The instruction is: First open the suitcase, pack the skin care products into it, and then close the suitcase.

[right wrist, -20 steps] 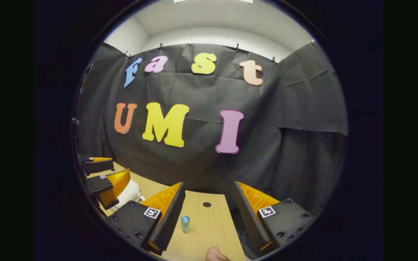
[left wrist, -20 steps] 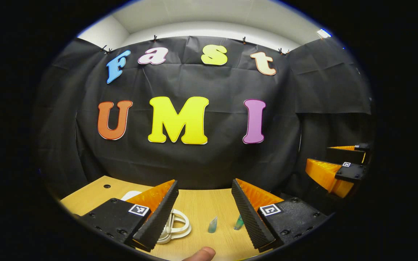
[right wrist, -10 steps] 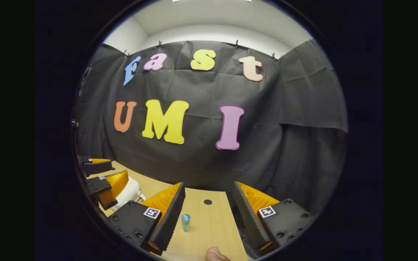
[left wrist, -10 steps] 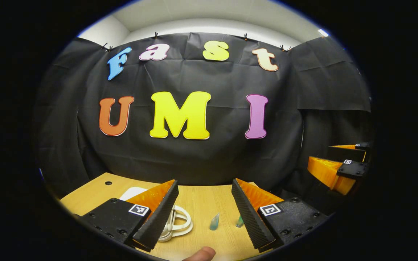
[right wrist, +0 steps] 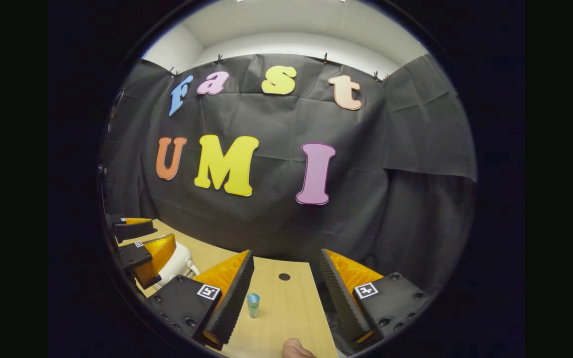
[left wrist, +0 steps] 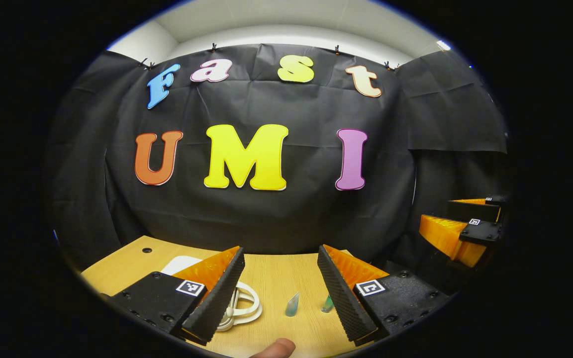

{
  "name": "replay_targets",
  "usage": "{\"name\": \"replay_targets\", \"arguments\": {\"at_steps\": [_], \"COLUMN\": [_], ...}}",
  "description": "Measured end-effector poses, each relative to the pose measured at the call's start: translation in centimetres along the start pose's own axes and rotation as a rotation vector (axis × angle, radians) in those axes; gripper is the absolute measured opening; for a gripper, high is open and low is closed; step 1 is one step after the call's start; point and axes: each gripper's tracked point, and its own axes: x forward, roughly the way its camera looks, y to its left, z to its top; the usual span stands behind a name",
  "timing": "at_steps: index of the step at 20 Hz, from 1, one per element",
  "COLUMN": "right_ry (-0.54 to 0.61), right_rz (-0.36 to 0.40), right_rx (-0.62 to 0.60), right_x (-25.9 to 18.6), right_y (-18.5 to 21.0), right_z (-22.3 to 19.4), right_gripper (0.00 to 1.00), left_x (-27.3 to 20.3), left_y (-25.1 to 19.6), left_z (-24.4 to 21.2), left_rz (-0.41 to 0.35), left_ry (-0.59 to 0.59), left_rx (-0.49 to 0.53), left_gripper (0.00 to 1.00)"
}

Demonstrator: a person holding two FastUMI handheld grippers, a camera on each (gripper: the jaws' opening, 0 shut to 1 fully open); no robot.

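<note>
Left gripper view: the left gripper (left wrist: 280, 256) is held above a wooden table (left wrist: 271, 278), facing the black cloth wall (left wrist: 266, 219). Its jaws stand wide apart with nothing between them. On the table below the left finger lies a white suitcase (left wrist: 181, 263), mostly hidden by that finger; its looped white handle (left wrist: 245, 308) shows just to the right of the finger, and whether the case is open or closed cannot be told. Two small teal tubes lie in the gap between the fingers: one (left wrist: 292, 304) near the middle, one (left wrist: 327, 303) just beside the right finger, partly hidden by it. A fingertip (left wrist: 275, 348) shows at the bottom edge. The right gripper (left wrist: 458, 223) is at the far right, off the table's edge, its jaws apart and empty.

Right gripper view: the right gripper (right wrist: 286, 258) is likewise held above the table (right wrist: 286, 308) with its jaws wide and empty. A small teal bottle (right wrist: 253, 305) stands upright on the table just beside the left finger. A round hole (right wrist: 284, 276) is in the tabletop farther back. At the left edge the left gripper (right wrist: 142, 237) is over the suitcase (right wrist: 179, 261), jaws apart. A fingertip (right wrist: 296, 349) shows at the bottom.
</note>
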Motion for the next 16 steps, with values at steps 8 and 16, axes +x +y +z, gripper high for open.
{"name": "replay_targets", "arguments": {"at_steps": [8,16], "right_ry": [0.047,0.051], "right_rz": [-0.019,-0.061], "right_rx": [-0.013,-0.033], "right_x": [-0.1,-0.6], "right_y": [-1.9,-5.3], "right_z": [-2.6,-3.3], "right_gripper": [0.79,0.79], "left_x": [1.1,6.1], "left_y": [2.9,6.0], "left_z": [-4.8,-15.3], "left_rz": [0.057,0.065], "left_ry": [0.047,0.201], "left_rx": [0.084,0.369], "left_gripper": [0.95,0.99]}}
